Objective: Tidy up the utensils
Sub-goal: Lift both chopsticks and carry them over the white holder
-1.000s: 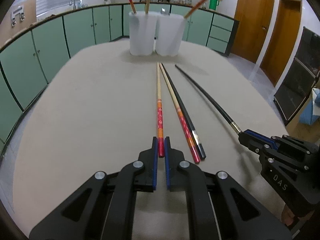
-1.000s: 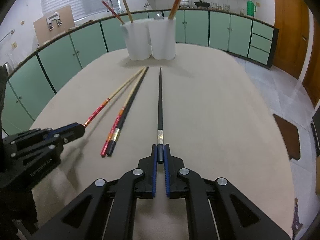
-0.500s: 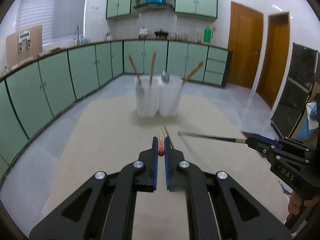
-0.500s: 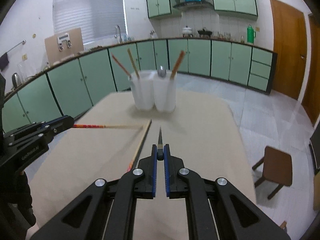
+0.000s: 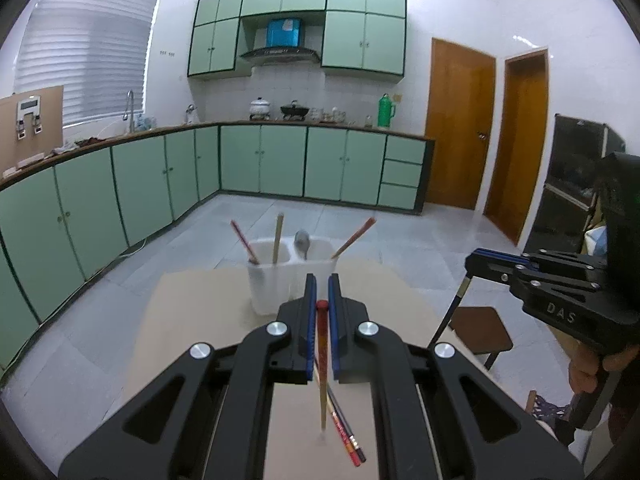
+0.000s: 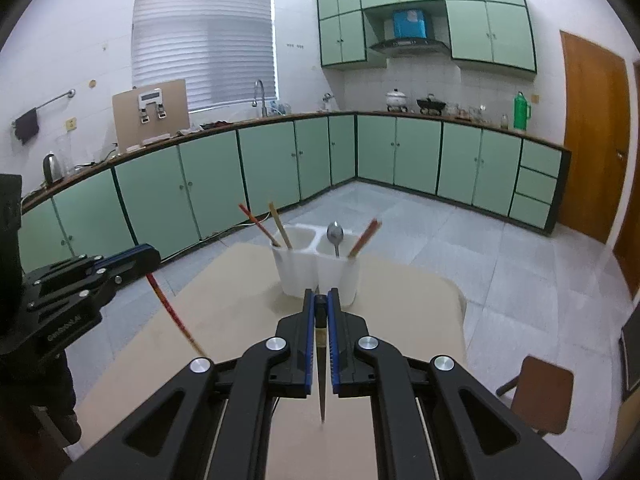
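Left gripper (image 5: 322, 300) first: its blue-lined jaws are clenched on the red end of a red-and-tan chopstick (image 5: 322, 364), a slim round stick that hangs down from the pads, its pale tapered tip dangling above the table (image 5: 192, 320). Over to the right gripper (image 6: 321, 308): jaws pinched tight on the squared end of a black chopstick (image 6: 322, 376), glossy, with a pale band just below the pads, narrowing to a point that hangs clear of the tan surface.

Under the left gripper, 2 more chopsticks (image 5: 346, 430) lie side by side on the table near its close edge, 1 red-patterned, 1 black, ends together.

Further out, a white plastic utensil holder (image 6: 316, 270) stands toward the far edge of the table, 2 rounded compartments joined. The left compartment holds a red chopstick and a tan wooden one, leaning; the right holds a metal spoon (image 6: 335, 236), bowl up, and an orange-brown stick leaning right.

Both grippers point slightly downward, held level with each other above the matte beige top. In the left wrist view a hand (image 5: 600, 368) wraps the right gripper's handle at the right edge. A brown wooden stool (image 6: 544, 394) stands on the grey tiled floor beyond the table's right side.
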`<move>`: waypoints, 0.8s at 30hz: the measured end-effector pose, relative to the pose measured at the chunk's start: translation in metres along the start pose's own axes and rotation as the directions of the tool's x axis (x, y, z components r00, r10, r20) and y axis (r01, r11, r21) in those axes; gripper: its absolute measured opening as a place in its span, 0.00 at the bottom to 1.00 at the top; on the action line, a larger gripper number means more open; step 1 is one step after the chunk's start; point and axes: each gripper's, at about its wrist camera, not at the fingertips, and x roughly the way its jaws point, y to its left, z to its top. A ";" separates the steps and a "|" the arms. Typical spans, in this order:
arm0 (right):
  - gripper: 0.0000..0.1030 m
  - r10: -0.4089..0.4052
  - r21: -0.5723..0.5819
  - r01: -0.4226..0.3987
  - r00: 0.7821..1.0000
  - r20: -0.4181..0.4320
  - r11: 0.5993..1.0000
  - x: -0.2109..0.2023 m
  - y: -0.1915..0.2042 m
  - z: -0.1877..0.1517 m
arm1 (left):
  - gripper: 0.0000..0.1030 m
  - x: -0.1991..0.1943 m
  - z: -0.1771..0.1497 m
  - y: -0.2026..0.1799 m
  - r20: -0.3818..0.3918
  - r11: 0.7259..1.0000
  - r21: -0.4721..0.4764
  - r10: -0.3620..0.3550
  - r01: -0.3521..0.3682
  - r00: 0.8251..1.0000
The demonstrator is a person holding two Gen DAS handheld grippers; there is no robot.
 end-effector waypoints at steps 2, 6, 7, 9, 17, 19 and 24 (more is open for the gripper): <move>0.06 0.025 0.009 -0.025 1.000 0.007 1.000 -0.005 -0.003 0.010 | 0.05 -0.004 0.005 -0.001 0.017 1.000 0.005 -0.013 0.013 1.000; 0.06 0.063 0.026 -0.064 0.997 0.039 0.998 -0.012 -0.012 0.031 | 0.05 -0.010 0.027 -0.008 0.070 0.999 0.028 -0.038 0.036 0.997; 0.06 0.074 0.034 -0.076 0.996 0.055 0.997 -0.014 -0.015 0.040 | 0.05 -0.010 0.032 -0.009 0.081 0.999 0.033 -0.042 0.040 0.996; 0.06 0.088 0.045 -0.092 0.992 0.087 0.995 -0.018 -0.018 0.054 | 0.05 -0.008 0.049 -0.013 0.120 0.998 0.046 -0.048 0.043 0.992; 0.06 0.047 0.009 -0.050 0.973 0.227 0.999 -0.014 -0.023 0.124 | 0.05 0.023 0.120 -0.024 0.259 0.997 0.082 -0.030 0.009 0.965; 0.06 0.032 0.003 -0.034 0.968 0.249 0.999 -0.007 -0.024 0.138 | 0.05 0.036 0.138 -0.023 0.290 0.997 0.082 -0.019 -0.005 0.957; 0.06 0.003 0.024 -0.010 0.960 0.280 1.000 0.028 -0.035 0.166 | 0.05 0.074 0.163 -0.019 0.315 0.996 0.064 0.033 -0.056 0.948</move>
